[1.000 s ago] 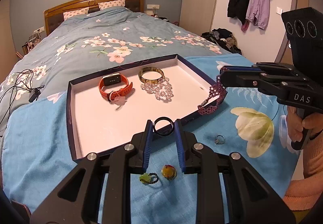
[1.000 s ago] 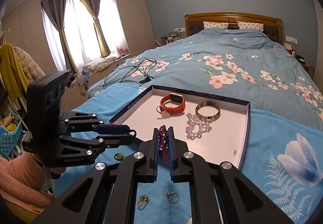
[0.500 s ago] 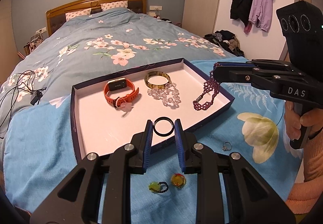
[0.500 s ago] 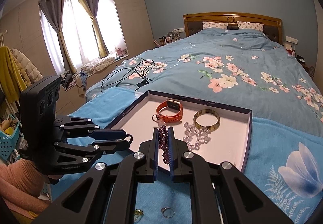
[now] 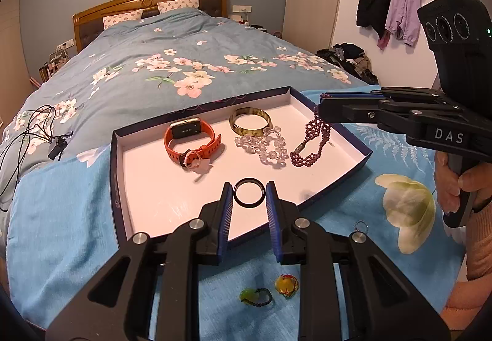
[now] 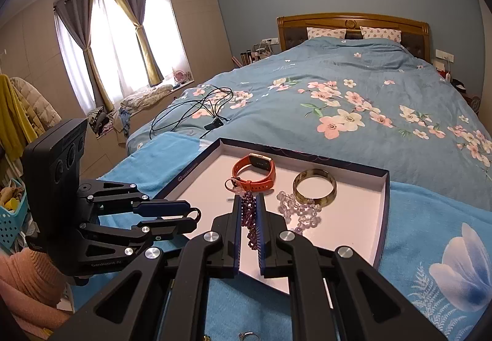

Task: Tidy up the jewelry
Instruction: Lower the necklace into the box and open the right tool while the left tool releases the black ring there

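Observation:
A shallow white tray with a dark blue rim (image 5: 121,187) lies on the bed. In it are an orange watch (image 5: 190,138), a tortoiseshell bangle (image 5: 250,123) and a clear bead bracelet (image 5: 264,145). My left gripper (image 5: 248,192) is shut on a black ring (image 5: 248,192) over the tray's front part. My right gripper (image 6: 248,207) is shut on a purple bead bracelet (image 5: 310,141) whose lower end rests on the tray floor by the clear beads. The purple beads also show between the right fingers (image 6: 250,218).
On the blue towel (image 5: 61,218) in front of the tray lie a green ring (image 5: 255,296), a yellow ring (image 5: 286,284) and a silver ring (image 5: 360,225). Black cables (image 5: 33,128) lie on the quilt at the left. The bed edge is near on the right.
My right gripper carried the purple bracelet from the tray's right rim into the tray and lowered it onto the floor. My left gripper moved the black ring forward over the tray.

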### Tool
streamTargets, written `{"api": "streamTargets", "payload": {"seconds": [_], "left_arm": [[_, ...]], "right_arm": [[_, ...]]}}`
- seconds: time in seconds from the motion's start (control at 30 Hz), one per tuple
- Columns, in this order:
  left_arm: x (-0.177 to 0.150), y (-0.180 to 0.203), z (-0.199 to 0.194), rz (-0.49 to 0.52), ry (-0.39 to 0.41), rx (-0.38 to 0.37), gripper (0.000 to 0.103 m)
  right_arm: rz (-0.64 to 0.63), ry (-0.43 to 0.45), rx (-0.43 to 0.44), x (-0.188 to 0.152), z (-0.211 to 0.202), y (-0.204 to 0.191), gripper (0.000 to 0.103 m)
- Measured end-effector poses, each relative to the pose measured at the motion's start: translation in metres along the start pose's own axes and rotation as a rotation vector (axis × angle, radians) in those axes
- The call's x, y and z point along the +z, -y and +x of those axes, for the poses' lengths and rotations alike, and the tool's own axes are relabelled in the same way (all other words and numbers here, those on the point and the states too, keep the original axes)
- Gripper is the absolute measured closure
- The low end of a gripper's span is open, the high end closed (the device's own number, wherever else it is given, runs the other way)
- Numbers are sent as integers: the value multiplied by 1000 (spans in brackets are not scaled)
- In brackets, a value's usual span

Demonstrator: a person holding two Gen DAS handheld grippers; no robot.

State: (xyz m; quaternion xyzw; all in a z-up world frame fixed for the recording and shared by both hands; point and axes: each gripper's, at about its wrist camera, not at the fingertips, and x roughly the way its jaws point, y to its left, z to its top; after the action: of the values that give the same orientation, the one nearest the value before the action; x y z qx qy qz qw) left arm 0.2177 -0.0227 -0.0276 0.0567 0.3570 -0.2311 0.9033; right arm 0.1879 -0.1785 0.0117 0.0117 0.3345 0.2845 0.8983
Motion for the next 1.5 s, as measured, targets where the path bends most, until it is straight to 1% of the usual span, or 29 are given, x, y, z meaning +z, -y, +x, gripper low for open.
{"api": "streamTargets", "payload": {"seconds": [1.17,1.5], "left_arm": [[10,-14,30,-22,-44,22,81],[10,-18,40,-32,-64,25,81]], "right_arm": [[32,-37,10,10,32,13,96],[69,-50,16,11,42,24,96]]}}
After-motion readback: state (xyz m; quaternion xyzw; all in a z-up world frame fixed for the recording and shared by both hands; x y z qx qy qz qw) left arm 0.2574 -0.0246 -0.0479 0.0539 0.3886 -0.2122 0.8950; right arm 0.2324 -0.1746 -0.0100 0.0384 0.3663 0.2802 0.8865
